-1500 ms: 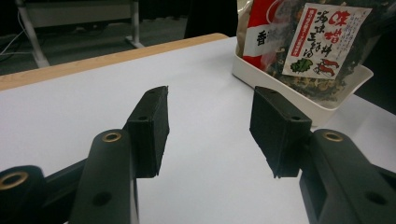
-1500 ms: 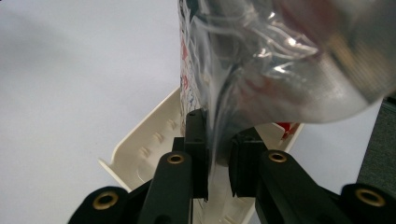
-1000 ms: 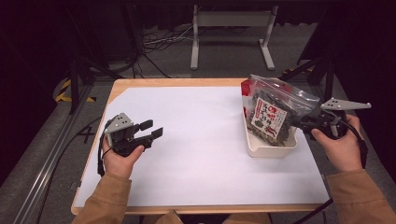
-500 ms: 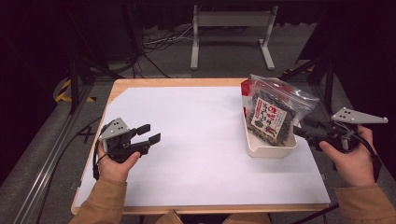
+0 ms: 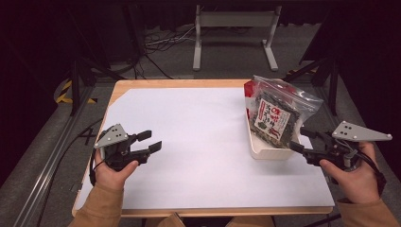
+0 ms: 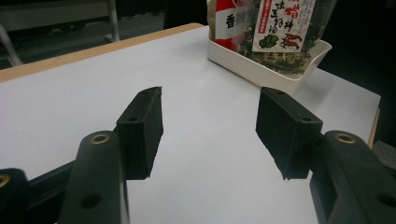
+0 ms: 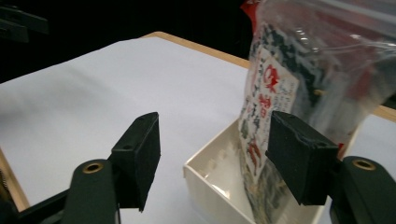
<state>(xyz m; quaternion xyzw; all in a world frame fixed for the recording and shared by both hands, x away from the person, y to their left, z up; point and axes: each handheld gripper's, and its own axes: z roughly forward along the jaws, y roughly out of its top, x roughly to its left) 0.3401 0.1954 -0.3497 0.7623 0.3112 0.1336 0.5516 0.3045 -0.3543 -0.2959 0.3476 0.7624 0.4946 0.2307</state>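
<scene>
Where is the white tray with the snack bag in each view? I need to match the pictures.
High view: white tray at right, snack bag standing in it.
Left gripper view: tray top right.
Right gripper view: tray bottom centre, between the tongs.
Shared landmark: the bag's red-lettered label.

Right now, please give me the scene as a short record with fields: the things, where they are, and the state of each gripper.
surface: table covered by a white sheet
tray: white tray near the sheet's right edge
bag: clear snack bag standing in the tray
left gripper: open, nothing between the jaws
right gripper: jaws have just been opening; open beside the tray, holding nothing
</scene>
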